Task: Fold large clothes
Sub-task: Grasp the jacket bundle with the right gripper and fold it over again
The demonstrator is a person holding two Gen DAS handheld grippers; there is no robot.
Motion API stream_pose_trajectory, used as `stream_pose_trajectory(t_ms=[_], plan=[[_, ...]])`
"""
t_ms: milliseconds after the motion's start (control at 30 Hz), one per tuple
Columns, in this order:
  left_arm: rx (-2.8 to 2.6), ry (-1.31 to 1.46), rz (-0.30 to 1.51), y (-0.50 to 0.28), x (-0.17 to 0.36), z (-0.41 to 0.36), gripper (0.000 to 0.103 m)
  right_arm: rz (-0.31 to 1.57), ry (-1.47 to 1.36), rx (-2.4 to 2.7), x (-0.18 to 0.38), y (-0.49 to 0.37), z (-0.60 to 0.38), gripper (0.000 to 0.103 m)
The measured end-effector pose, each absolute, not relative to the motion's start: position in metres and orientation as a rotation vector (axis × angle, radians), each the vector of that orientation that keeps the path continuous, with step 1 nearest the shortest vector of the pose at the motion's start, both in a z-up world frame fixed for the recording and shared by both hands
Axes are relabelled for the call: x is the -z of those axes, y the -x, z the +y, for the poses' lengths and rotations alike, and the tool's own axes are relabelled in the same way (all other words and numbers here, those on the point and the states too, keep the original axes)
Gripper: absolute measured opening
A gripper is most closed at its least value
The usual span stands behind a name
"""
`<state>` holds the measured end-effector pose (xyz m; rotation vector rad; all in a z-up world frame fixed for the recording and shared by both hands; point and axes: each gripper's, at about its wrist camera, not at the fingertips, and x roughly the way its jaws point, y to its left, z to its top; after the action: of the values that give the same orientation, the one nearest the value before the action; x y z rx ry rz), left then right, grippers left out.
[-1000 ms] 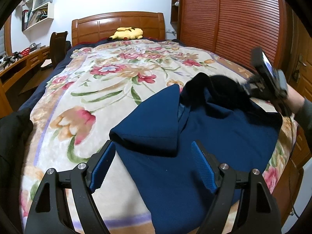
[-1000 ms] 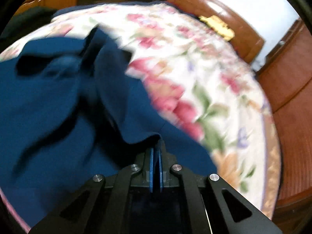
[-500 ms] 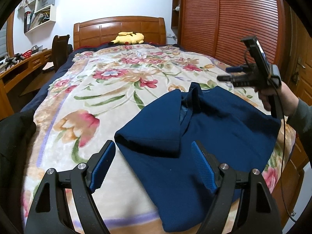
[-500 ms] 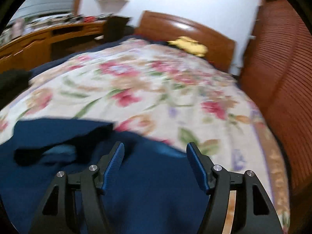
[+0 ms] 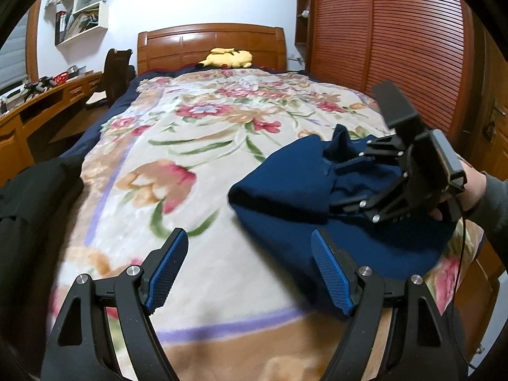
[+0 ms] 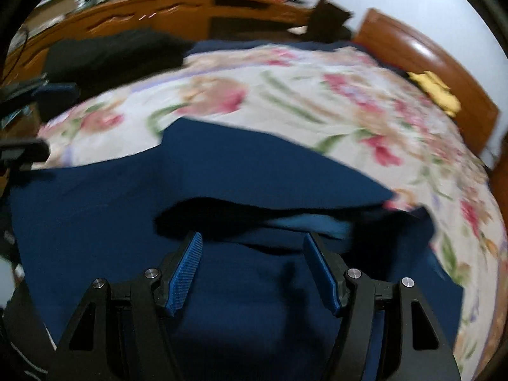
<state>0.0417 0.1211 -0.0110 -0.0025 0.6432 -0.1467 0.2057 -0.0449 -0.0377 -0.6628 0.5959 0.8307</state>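
Navy garment (image 5: 349,241) lying on the floral blanket (image 5: 197,146) at the near right corner of the bed (image 5: 211,43), partly folded; one flap already laid over toward the middle, a dark hollow under that flap in the right wrist view (image 6: 241,171); lower hem near the bed's foot edge.

Left hand-held gripper (image 5: 250,273) spread wide, nothing between the blue pads, hovering over bare blanket just left of the cloth's near edge; not touching it. Right hand-held gripper (image 6: 252,266) also spread, empty, poised low over the garment's middle, pointing at the folded flap's edge; seen from the left wrist view (image 5: 365,184) above the collar region, a hand (image 5: 466,190) behind it. Jaws of the right one just opened, no cloth caught between them.

Probably soft, limp knit; light enough to lift by a pinch, yet large enough to drag and sag; no stiffness to hold a crease unaided; plush blanket beneath likely to grip and bunch the lower layer. Not fragile, not slippery by the look of it.

Best purchase likely at edges and corners: hem corner nearest the left pads, shoulder or side seam under the right pads; pinching through a single layer at a seam rather than mid-panel, to avoid gathering both layers; lifting both points together to keep the fold line straight.
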Motion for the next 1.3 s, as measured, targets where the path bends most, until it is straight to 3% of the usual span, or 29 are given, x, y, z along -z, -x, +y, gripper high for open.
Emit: stream_pose_trajectory(t_ms=[200, 233, 267, 333, 600, 633, 700, 800, 833, 1067, 1300], plan=[[0.136, 0.025, 0.655, -0.042, 0.020, 0.137, 0.081, 0.646, 0.781, -0.841, 0.045, -0.224, -0.013, 0.068], [0.136, 0.028, 0.656, -0.042, 0.021, 0.139, 0.081, 0.638, 0.786, -0.840, 0.044, -0.230, -0.011, 0.061], [0.135, 0.029, 0.657, -0.042, 0.022, 0.140, 0.081, 0.632, 0.789, -0.831, 0.042, -0.235, -0.008, 0.039], [0.134, 0.030, 0.656, -0.040, 0.022, 0.143, 0.081, 0.610, 0.818, -0.767, 0.041, -0.248, 0.002, 0.007], [0.151, 0.021, 0.627, -0.035, 0.016, 0.144, 0.081, 0.403, 0.678, -0.569, -0.002, -0.293, 0.042, 0.005], [0.151, 0.021, 0.626, -0.035, 0.015, 0.143, 0.081, 0.385, 0.650, -0.556, -0.007, -0.296, 0.046, 0.008], [0.153, 0.022, 0.621, -0.034, 0.015, 0.144, 0.081, 0.391, 0.602, -0.582, -0.015, -0.301, 0.052, 0.023], [0.156, 0.026, 0.618, -0.033, 0.015, 0.143, 0.081, 0.358, 0.555, -0.611, -0.016, -0.291, 0.049, 0.073], [0.157, 0.025, 0.617, -0.032, 0.014, 0.142, 0.081, 0.365, 0.535, -0.631, -0.016, -0.289, 0.046, 0.083], [0.178, 0.031, 0.601, -0.024, 0.010, 0.132, 0.081, 0.385, 0.527, -0.561, -0.020, -0.275, -0.004, 0.084], [0.212, 0.033, 0.584, -0.021, 0.004, 0.107, 0.081, 0.430, 0.496, -0.424, -0.020, -0.246, -0.113, 0.084]])
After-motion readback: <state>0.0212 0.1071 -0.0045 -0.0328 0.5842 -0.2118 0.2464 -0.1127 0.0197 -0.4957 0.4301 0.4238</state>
